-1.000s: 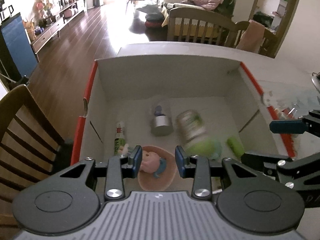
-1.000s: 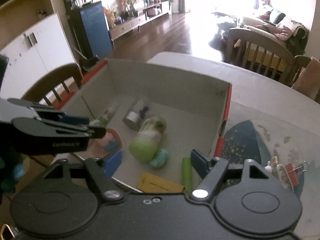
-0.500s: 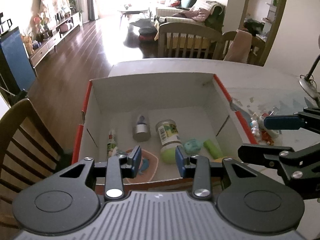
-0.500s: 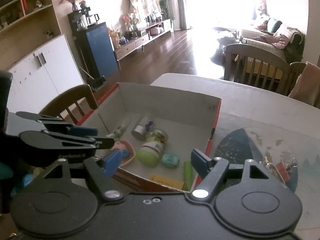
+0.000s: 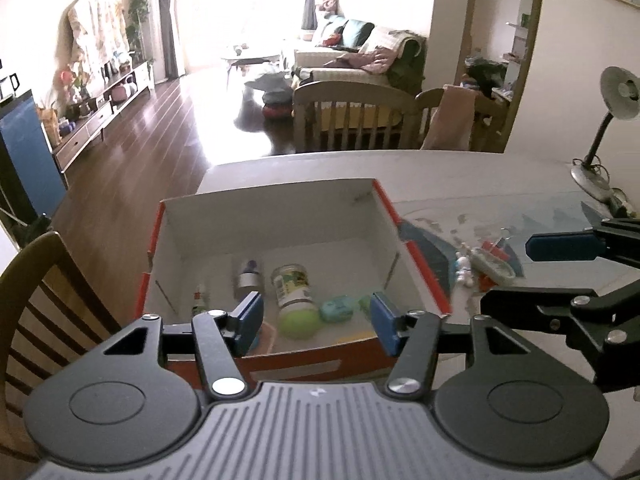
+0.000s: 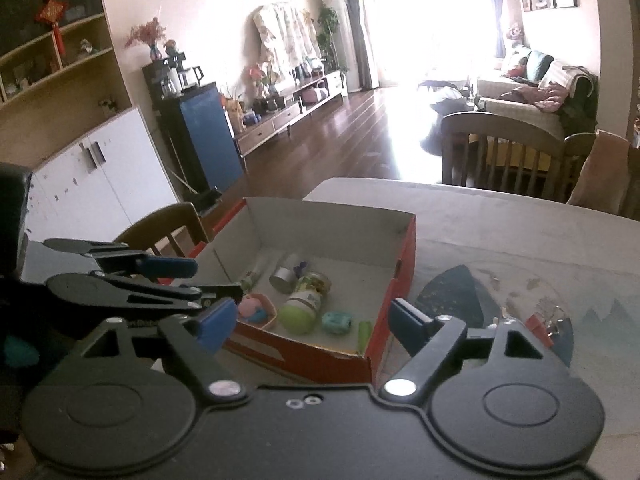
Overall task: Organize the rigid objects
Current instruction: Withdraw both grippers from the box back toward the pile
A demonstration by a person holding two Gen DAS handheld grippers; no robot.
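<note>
The cardboard box (image 5: 276, 220) at the frame centre already holds a green-lidded jar (image 5: 295, 300), a small silver-capped bottle (image 5: 249, 278) and a teal case (image 5: 337, 310); small clips (image 5: 494, 262) at right remain on the table (image 5: 460, 172); the left gripper (image 5: 316, 320) and right gripper (image 6: 308, 320) are both wide open, holding nothing; I judge the sorting mostly done.

Living room beyond a pale table (image 5: 320, 168). Dark wooden floor (image 6: 340, 136) with window glare at top centre; low TV cabinet (image 5: 100, 116) at left; sofa (image 5: 360, 64) at upper right behind slatted wooden chairs (image 5: 352, 120). White cupboard (image 6: 100, 180) and blue cabinet (image 6: 208, 136) at left; desk lamp (image 5: 612, 108) at far right.
</note>
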